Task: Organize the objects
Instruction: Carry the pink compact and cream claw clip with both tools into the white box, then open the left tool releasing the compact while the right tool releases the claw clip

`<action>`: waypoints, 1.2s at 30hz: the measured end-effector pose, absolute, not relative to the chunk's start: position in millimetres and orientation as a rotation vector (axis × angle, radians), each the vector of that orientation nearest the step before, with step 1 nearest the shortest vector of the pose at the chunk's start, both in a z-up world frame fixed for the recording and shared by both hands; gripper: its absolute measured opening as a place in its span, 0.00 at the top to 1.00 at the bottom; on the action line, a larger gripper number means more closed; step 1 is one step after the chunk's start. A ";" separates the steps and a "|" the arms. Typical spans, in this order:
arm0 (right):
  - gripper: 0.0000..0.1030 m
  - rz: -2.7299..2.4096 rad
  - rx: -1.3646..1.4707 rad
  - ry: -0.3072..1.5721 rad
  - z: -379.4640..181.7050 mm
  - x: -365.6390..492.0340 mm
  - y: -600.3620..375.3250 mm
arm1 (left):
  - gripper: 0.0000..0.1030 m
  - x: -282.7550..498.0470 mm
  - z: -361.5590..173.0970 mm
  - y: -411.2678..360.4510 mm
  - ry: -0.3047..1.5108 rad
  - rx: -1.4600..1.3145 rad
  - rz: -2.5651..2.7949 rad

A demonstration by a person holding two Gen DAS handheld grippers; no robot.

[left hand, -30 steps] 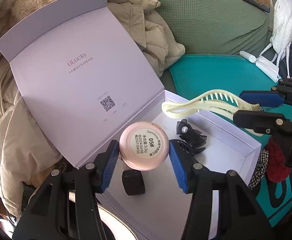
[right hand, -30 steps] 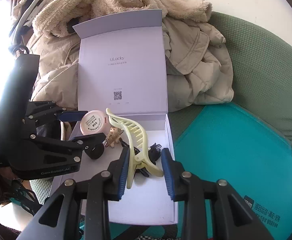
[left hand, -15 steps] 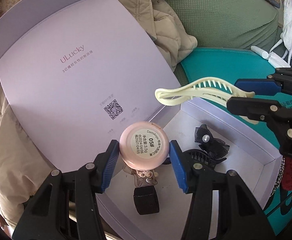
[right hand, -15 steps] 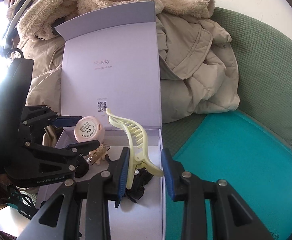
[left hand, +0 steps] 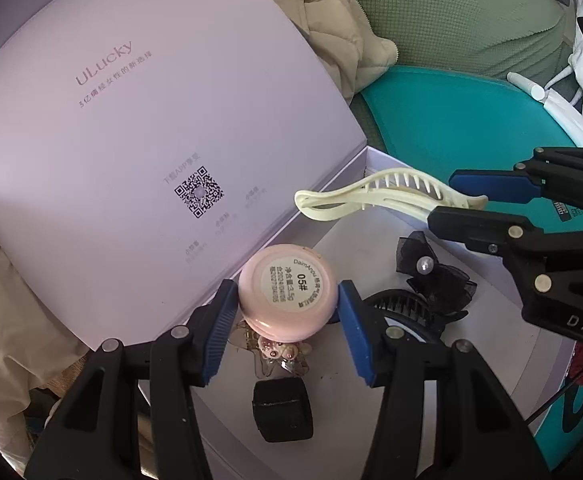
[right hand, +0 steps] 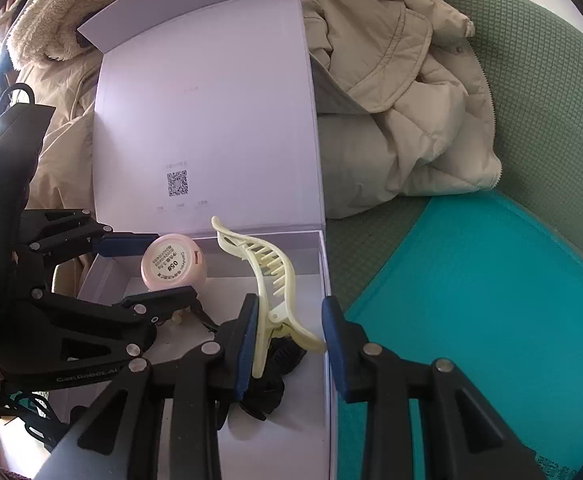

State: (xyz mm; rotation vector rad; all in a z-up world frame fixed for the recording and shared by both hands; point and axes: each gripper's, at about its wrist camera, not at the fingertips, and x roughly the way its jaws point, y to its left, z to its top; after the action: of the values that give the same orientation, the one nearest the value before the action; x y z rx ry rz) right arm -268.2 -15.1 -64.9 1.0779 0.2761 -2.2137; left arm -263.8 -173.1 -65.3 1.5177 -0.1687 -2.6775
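Left wrist view shows a beige padded jacket [left hand: 339, 28] heaped against the green sofa back [left hand: 451, 12], with a teal mat [left hand: 451, 120] spread to the right of the box. Its raised lilac lid [left hand: 131, 140], printed with a QR code, stands close behind my two grippers and blocks anything beyond it.

Inside the open white box [left hand: 503, 364] lie a black bow clip [left hand: 431, 272], a black claw clip [left hand: 407, 312], a small black cube [left hand: 283, 408] and a clear star-shaped trinket [left hand: 275, 356].

I hold my left gripper [left hand: 287, 316] over the box's near-left corner, its blue pads pinching a round pink compact [left hand: 287, 292], label facing the camera, above the trinket. My right gripper [right hand: 289, 340] reaches in from the box's right side; the cream hair claw [right hand: 267, 280] sits between its fingers, pressed against the left pad [right hand: 247, 340], with a gap to the right pad, and its toothed end juts out over the box interior.
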 end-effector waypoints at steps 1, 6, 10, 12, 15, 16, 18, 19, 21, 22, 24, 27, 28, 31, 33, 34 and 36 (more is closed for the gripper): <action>0.69 -2.212 1.083 0.273 -67.0 -268.7 -14.9 | 0.52 -264.5 -66.1 -172.2 -0.179 1.516 -2.675; 0.69 -2.200 1.090 0.291 -72.3 -269.1 -17.7 | 0.52 -267.1 -69.8 -166.2 -0.220 1.521 -2.663; 0.69 -2.194 1.090 0.317 -74.1 -268.3 -21.5 | 0.52 -269.0 -69.5 -163.6 -0.242 1.518 -2.641; 0.69 -2.192 1.096 0.325 -75.1 -268.1 -22.0 | 0.52 -268.0 -69.5 -162.1 -0.229 1.532 -2.643; 0.69 -2.187 1.107 0.338 -77.4 -268.2 -21.8 | 0.52 -268.9 -70.5 -156.5 -0.233 1.562 -2.659; 0.69 -2.183 1.114 0.339 -78.2 -268.1 -21.3 | 0.52 -268.7 -70.7 -155.2 -0.240 1.566 -2.657; 0.69 -2.178 1.125 0.337 -79.7 -267.6 -19.9 | 0.52 -269.2 -71.4 -151.6 -0.234 1.588 -2.658; 0.69 -2.177 1.125 0.335 -79.9 -267.3 -19.0 | 0.52 -269.3 -71.8 -150.4 -0.222 1.601 -2.663; 0.69 -2.178 1.127 0.328 -79.9 -267.0 -17.1 | 0.52 -269.7 -72.7 -147.2 -0.221 1.621 -2.661; 0.69 -2.176 1.129 0.325 -79.7 -266.6 -16.4 | 0.52 -269.8 -72.6 -145.5 -0.221 1.625 -2.660; 0.69 -2.169 1.132 0.316 -79.4 -267.0 -15.0 | 0.52 -269.5 -72.5 -143.4 -0.215 1.634 -2.667; 0.69 -2.153 1.139 0.314 -79.5 -267.6 -14.9 | 0.52 -268.3 -72.1 -142.7 -0.215 1.634 -2.659; 0.69 -2.153 1.143 0.316 -79.5 -267.5 -15.3 | 0.52 -268.1 -71.7 -142.4 -0.215 1.636 -2.656; 0.69 -2.150 1.144 0.341 -78.9 -265.6 -16.3 | 0.52 -266.6 -67.7 -140.4 -0.225 1.619 -2.662; 0.69 -2.153 1.133 0.352 -77.3 -264.0 -15.2 | 0.52 -266.6 -64.3 -140.2 -0.228 1.610 -2.667; 0.69 -2.153 1.133 0.347 -76.5 -263.9 -14.1 | 0.52 -267.9 -62.6 -139.9 -0.231 1.606 -2.665; 0.69 -2.147 1.138 0.335 -74.7 -263.2 -11.8 | 0.52 -269.9 -59.6 -138.7 -0.226 1.600 -2.668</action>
State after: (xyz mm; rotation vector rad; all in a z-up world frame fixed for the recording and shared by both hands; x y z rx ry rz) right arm -263.2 -11.8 -74.7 1.1376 0.3348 -2.1471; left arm -269.9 -138.7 -59.6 1.5997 -0.2265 -2.6682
